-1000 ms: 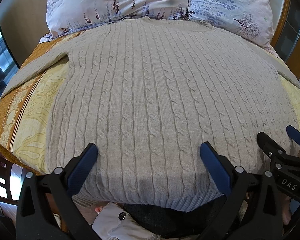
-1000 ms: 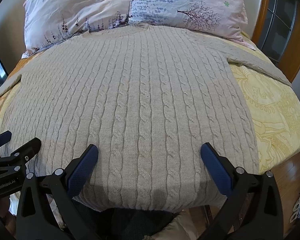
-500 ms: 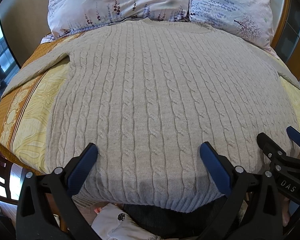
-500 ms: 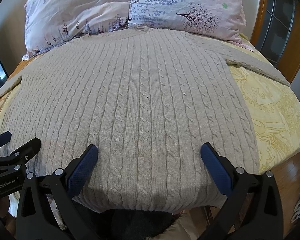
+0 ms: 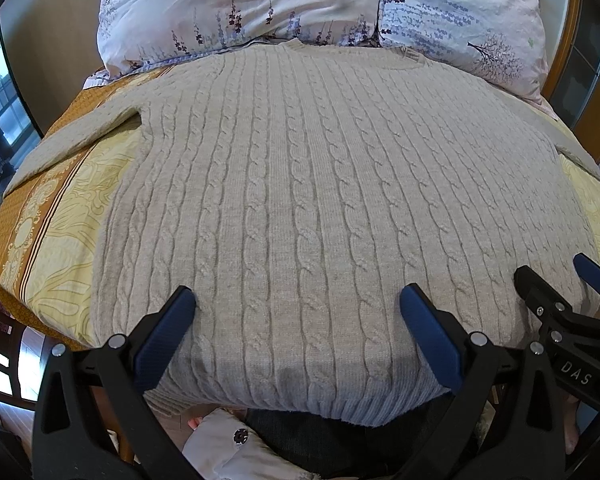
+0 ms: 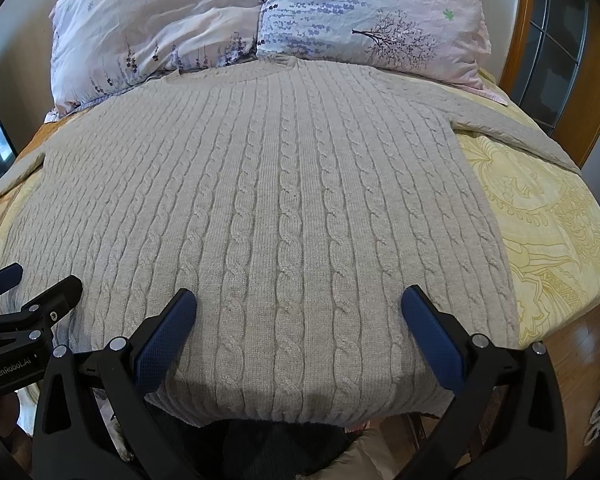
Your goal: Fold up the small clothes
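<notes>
2 grippers, fingers spread | left gripper (image 5: 296, 316) "GenRobot.AI" | right gripper (image 6: 298, 316) "DAS" | sweater (image 5: 320, 200) flat

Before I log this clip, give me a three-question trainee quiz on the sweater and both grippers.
1. True or false: the sweater is already folded in half.
2. What are the left gripper and right gripper doing? A) both open over the hem end, B) both clamped on a sleeve, C) one open, one shut.
3. Fill in: the sweater's neckline lies against the ____.

Key: 1 false, it lies spread flat on the bedspread with sleeves out. 2 A, nothing is gripped. 3 pillows.
</notes>
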Demonstrator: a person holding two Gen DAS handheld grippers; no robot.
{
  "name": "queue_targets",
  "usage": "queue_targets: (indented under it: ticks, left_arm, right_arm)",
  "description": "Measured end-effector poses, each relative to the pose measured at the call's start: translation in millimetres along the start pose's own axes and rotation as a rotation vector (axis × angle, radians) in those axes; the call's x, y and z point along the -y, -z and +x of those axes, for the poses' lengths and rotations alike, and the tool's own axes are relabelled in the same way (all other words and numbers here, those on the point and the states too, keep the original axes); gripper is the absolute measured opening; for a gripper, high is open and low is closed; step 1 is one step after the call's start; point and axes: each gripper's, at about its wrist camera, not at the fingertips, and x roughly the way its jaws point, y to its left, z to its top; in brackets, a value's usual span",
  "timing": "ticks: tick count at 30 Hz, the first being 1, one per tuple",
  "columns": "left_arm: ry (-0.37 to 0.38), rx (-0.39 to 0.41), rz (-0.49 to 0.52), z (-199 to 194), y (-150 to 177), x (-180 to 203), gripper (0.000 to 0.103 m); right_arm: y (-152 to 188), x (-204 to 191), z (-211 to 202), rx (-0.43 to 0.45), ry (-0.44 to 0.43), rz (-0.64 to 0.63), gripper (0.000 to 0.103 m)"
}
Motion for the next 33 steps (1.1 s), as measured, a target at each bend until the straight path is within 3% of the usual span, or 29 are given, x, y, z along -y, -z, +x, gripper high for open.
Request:
queue_targets:
  ticks: [33]
  left_arm:
    - [0.000,0.002,0.002,0.3,1.0,0.2,0.101]
  right_arm:
    - [-0.1,-2.6,0.2,0.004,-0.009,-0.014,0.102]
